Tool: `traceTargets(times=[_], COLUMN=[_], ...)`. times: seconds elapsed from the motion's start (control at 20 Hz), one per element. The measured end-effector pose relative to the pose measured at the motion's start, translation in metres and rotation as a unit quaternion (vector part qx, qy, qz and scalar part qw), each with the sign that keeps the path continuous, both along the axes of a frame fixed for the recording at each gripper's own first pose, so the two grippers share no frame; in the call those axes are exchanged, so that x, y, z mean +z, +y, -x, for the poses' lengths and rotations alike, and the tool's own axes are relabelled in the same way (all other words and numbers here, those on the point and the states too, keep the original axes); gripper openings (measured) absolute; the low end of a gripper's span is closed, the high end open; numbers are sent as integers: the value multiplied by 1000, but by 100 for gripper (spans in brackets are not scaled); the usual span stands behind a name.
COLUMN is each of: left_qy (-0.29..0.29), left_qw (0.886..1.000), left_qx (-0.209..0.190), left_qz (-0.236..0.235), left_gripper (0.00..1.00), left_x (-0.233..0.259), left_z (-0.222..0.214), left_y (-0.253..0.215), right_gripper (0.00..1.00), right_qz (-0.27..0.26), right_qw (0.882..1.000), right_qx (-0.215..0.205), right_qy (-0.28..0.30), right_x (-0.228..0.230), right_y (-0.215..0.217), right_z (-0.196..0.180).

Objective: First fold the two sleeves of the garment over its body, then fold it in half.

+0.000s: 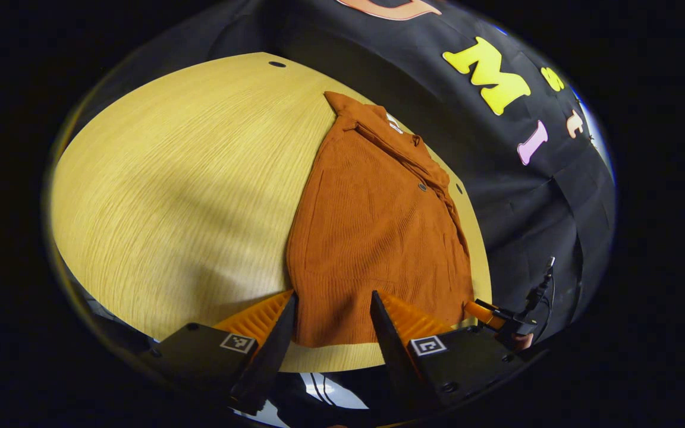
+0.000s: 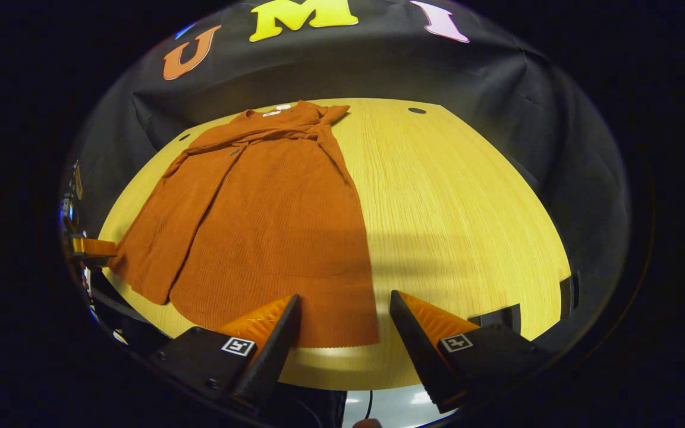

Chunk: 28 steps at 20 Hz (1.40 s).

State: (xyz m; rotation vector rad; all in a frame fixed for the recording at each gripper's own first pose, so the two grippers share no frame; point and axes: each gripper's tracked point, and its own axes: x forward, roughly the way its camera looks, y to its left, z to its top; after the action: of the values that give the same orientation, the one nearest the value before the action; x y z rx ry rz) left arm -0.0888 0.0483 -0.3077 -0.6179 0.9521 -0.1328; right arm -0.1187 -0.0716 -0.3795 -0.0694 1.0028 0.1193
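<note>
An orange ribbed garment (image 1: 372,238) lies flat on the yellow wooden table (image 1: 170,178), collar away from me and hem towards me. In the right gripper view one sleeve (image 2: 158,238) lies along the left side of the garment (image 2: 271,226). A band of cloth (image 2: 271,134) crosses the chest below the collar. My left gripper (image 1: 332,297) is open over the hem, holding nothing. My right gripper (image 2: 343,296) is open above the hem's right corner, also holding nothing. Each gripper appears in the other's view: the right gripper (image 1: 488,315) by the hem's far corner, the left gripper (image 2: 90,246) beside the sleeve's end.
The table's front edge (image 2: 342,380) runs just below the hem. Bare wood (image 2: 449,208) spreads to the right of the garment in the right gripper view. A small dark hole (image 2: 417,110) sits near the table's far edge. Black cloth walls (image 1: 521,202) close in behind.
</note>
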Motion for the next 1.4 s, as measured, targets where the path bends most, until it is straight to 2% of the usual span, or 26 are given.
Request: traceTargets(times=[0.05,0.15,0.2,0.25,0.3,0.35,0.45,0.5,0.8,0.95,1.15,1.3,1.4], left_qy=[2,11,18,20,20,24,29,26,13,20,-37,-106,-160], left_qw=[1000,1000,999,999,999,999,999,999,1000,999,997,993,983], left_qx=[0,9,19,29,39,43,39,33,24,24,-2,-49,-87], left_qz=[-2,-21,-31,-32,-26,-23,-17,-10,14,43,60,22,-9], left_gripper=[71,61,46,27,21,9,3,3,3,3,3,3,3], left_x=[0,-6,-12,-14,-12,-13,-13,-8,16,38,95,145,183], left_z=[0,1,1,0,0,-1,3,7,52,84,89,66,52], left_y=[0,7,13,15,16,15,10,7,9,10,4,0,-2], right_gripper=[92,73,58,42,44,6,5,3,5,5,5,5,5], right_qz=[-2,-5,-3,-12,-23,-27,-39,-47,-95,-162,-219,-254,-279], right_qw=[1000,1000,1000,1000,1000,1000,999,999,995,987,976,965,956], right_qx=[0,9,10,13,6,-2,-9,-7,14,4,-2,-21,-34], right_qy=[1,-1,-1,-4,0,2,15,22,5,5,-22,-55,-84], right_x=[2,5,1,0,0,-1,-1,3,42,72,127,177,215], right_y=[5,14,17,20,22,22,25,27,35,45,57,56,53], right_z=[3,4,3,1,2,0,4,10,53,69,62,35,9])
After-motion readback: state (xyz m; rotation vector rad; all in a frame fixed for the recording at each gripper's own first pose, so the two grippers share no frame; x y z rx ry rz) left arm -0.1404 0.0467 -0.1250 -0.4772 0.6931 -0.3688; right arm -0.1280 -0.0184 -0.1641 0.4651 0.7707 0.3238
